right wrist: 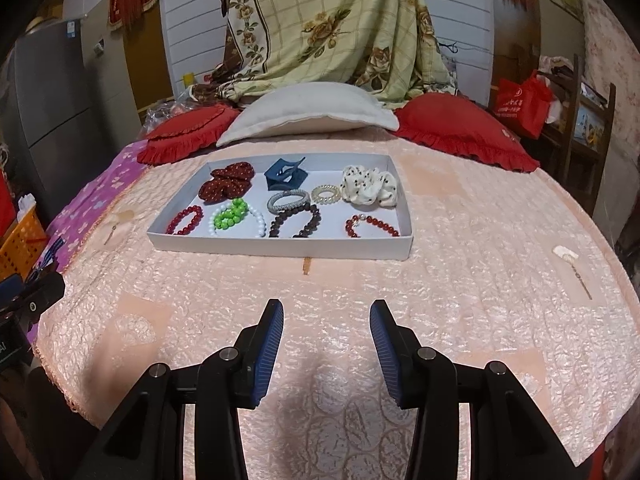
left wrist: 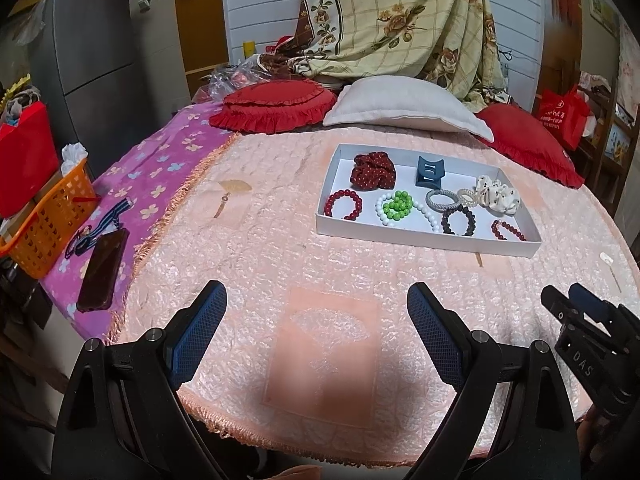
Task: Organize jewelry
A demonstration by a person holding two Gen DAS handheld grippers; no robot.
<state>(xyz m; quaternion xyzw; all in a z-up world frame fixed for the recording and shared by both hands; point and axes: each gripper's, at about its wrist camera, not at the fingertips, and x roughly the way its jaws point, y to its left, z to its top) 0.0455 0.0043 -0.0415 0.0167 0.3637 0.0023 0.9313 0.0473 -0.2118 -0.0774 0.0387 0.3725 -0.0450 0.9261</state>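
Claws [left wrist: 316, 312] [right wrist: 326, 328] spread wide, seemingly empty.

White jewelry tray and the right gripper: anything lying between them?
Nothing but bare peach quilted bedspread between the right gripper and the white jewelry tray, as the right wrist view shows.

Black plastic left gripper [left wrist: 316, 304] and right gripper [right wrist: 326, 320] carry blue textured pads, silver pivot screws; "DAS" lettering marks one housing.
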